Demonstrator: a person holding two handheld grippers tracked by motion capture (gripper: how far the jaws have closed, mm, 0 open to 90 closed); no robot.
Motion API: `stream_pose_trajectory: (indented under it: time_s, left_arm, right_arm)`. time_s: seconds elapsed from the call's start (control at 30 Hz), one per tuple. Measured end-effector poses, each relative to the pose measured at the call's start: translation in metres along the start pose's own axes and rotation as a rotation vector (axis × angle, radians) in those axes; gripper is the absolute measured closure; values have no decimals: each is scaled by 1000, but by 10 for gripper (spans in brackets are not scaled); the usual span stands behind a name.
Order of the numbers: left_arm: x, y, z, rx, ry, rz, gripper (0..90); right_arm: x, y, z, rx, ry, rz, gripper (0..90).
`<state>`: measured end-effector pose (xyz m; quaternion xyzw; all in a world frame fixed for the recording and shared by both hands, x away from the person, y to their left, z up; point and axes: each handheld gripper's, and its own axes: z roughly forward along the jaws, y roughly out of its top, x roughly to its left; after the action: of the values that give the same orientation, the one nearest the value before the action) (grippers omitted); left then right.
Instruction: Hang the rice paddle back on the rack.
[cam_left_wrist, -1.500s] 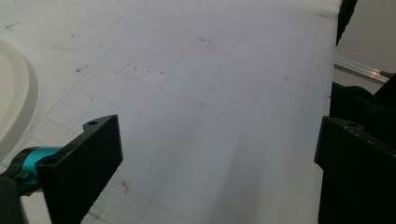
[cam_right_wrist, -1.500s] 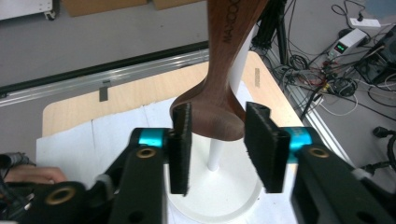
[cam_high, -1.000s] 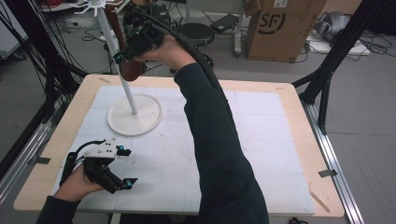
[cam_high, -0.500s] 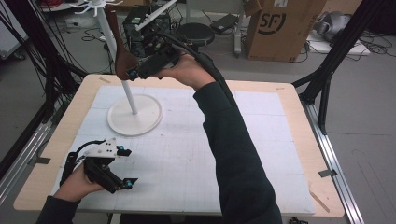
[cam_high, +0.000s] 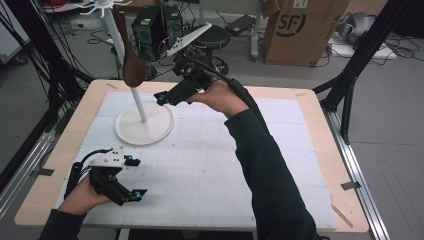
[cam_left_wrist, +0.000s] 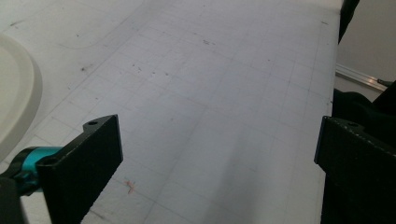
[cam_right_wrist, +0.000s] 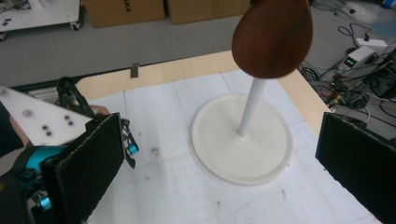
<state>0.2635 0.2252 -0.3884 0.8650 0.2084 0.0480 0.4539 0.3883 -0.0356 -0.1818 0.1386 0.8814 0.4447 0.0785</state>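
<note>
- A brown wooden spoon (cam_high: 132, 62) hangs bowl-down from the white stand (cam_high: 144, 125), its handle reaching up to the hooks at the top of the pole; the bowl covers part of the pole in both the high view and the right gripper view.
- The stand's round base sits on the white mat (cam_high: 210, 165) at the far left part of the table (cam_high: 310, 100), close to the mat's far edge.
- The right gripper (cam_high: 165, 97) is held in the air just right of the spoon and apart from it. Its jaws have just been opening and now stand spread wide, with nothing between the pads.
- In the right gripper view the spoon's bowl is ahead, between the two jaws but farther off; its handle is cut off by the top edge.
- The left gripper (cam_high: 134, 177) rests low on the mat's near left part, well apart from the stand, jaws spread wide and empty.
- The middle and right of the mat offer open room; the person's right sleeve (cam_high: 265, 170) crosses it and hides a strip.
- Beyond the table's far edge stand a cardboard box (cam_high: 300, 27), cables and equipment on the floor.
</note>
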Motion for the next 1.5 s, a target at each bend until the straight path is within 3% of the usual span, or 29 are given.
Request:
stream_pose_trajectory:
  time_s: [0.33, 0.7, 1.5]
  left_arm:
    - [2, 0, -1, -20, 2, -16, 16]
    - [4, 0, -2, -34, -9, -29, 16]
    - [7, -1, -10, -94, -39, -51, 16]
  right_arm:
    - [9, -35, -14, -10, -32, -4, 2]
    - [15, -80, -34, -34, -55, 32, 2]
    - [31, -162, -41, -32, -9, 103, 2]
